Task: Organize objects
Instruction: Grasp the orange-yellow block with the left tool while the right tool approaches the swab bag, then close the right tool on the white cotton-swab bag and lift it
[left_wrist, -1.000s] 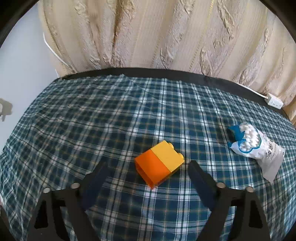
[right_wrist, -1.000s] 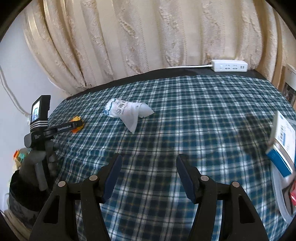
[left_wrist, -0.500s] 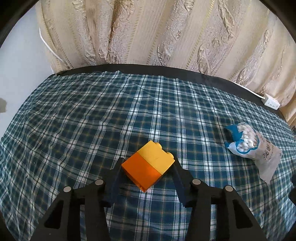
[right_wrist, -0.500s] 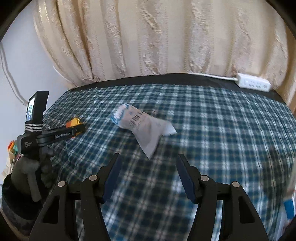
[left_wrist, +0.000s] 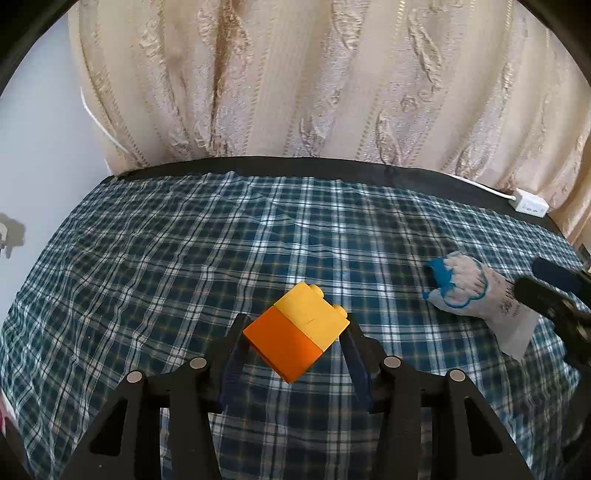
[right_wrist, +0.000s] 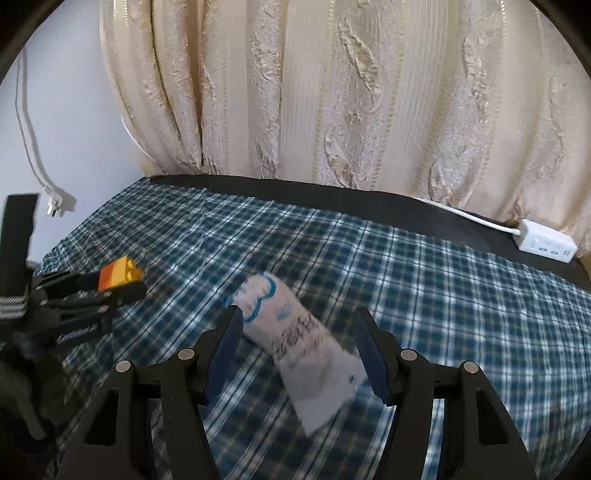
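Note:
My left gripper (left_wrist: 295, 343) is shut on an orange and yellow toy block (left_wrist: 297, 332) and holds it just above the plaid tablecloth (left_wrist: 184, 258). The block also shows at the left of the right wrist view (right_wrist: 120, 277). A white and blue bag of cotton swabs (left_wrist: 476, 295) lies to the right of it. My right gripper (right_wrist: 295, 347) is open, with its fingers on either side of the bag (right_wrist: 295, 339), which lies on the cloth.
A beige curtain (left_wrist: 314, 81) hangs behind the table's far edge. A white power strip (right_wrist: 546, 245) with its cable lies at the back right. A wall plug (right_wrist: 53, 206) hangs at the left. The right gripper's tip (left_wrist: 554, 291) shows at the left view's right edge.
My left gripper closed on the block and lifted it slightly. My right gripper swung left and moved in until the swab bag lay between its open fingers.

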